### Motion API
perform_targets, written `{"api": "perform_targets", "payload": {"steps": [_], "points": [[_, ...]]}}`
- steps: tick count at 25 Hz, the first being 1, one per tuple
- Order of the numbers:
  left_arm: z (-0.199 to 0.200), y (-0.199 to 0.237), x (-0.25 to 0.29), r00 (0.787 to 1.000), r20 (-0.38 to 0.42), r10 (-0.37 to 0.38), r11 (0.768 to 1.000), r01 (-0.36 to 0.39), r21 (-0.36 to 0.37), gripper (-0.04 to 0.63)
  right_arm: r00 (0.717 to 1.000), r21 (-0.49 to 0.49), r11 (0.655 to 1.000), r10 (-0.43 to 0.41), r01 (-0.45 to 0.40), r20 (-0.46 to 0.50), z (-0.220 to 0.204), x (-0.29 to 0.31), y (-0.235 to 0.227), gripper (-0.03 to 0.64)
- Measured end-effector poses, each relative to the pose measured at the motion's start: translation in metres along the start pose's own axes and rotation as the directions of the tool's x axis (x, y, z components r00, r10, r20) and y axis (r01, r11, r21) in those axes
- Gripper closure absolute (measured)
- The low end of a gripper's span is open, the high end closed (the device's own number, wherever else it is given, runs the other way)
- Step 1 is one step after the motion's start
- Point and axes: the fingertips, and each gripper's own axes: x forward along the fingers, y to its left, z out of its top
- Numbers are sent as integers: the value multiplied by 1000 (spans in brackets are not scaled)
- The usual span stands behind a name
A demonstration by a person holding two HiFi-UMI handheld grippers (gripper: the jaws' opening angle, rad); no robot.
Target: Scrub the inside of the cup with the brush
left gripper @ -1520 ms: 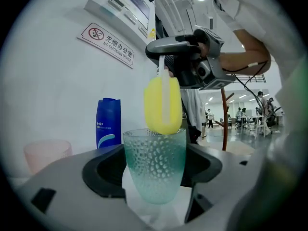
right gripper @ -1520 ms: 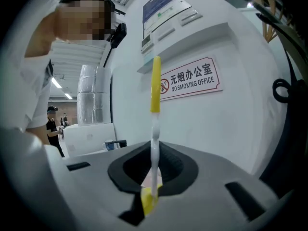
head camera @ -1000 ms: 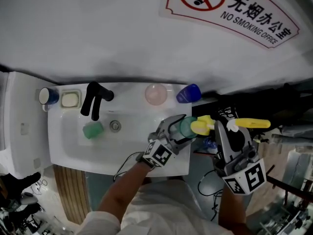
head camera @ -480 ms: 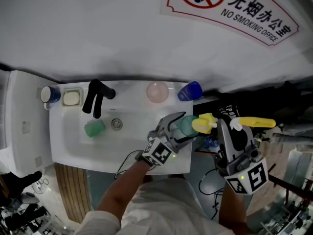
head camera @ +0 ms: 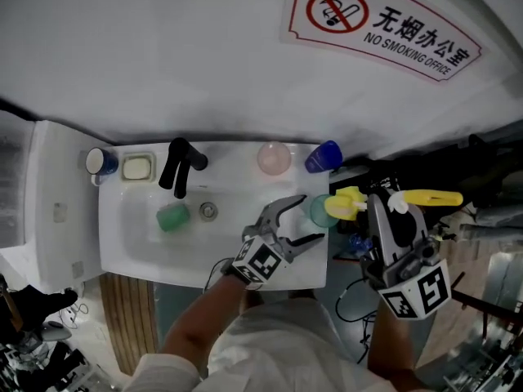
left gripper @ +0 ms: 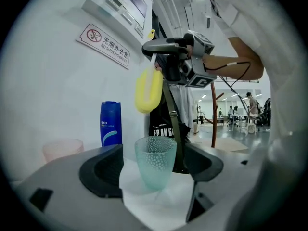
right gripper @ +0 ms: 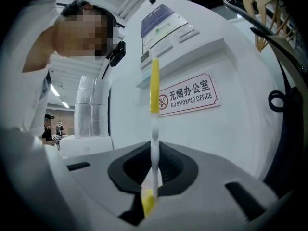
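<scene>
Grey jaws of the left gripper (head camera: 301, 219) stand wide, having just been opening. The teal cup (left gripper: 155, 160) is upright between them on the sink's (head camera: 139, 256) right edge. That gripper's own view shows clear gaps on either side (from above, the cup merely seems to sit at the fingertips). The right gripper (head camera: 382, 212) is clamped on the brush (right gripper: 154, 143), whose yellow sponge head (left gripper: 147, 90) hangs above the cup, outside it. Only the head view shows a green cup (head camera: 172, 216) lying in the basin. On the rear edge stand a pink cup (head camera: 274, 158) and a blue bottle (left gripper: 111, 124).
</scene>
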Motion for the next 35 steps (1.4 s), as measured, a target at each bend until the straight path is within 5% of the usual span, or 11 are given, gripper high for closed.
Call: {"api": "perform_targets", "payload": {"steps": [7,16,25,32,33,35], "points": [[36,12,-59,999,36,36,997,-33,-73,227,999,18,1000,3,-4,32,11,3,18,601],[127,61,-169,956,159,246,953,-209,-220,229,997,18,1000,2,-3,74,29,0,49,601],[182,95,-253,864,214,456,887,-421,-190,229,997,-9,1000,21,-21,72,28,-6,80,600],[200,107,-303,803,266,534,846,-501,-184,233,997,-22,1000,4,-2,79,31,-22,88,600],[200,107,-310,796,262,546,838,-515,-182,254,997,-24,1000,1,1,80,32,-25,88,600],[201,108,-325,781,266,565,825,-537,-177,425,996,-24,1000,-7,9,84,34,-31,87,600]]}}
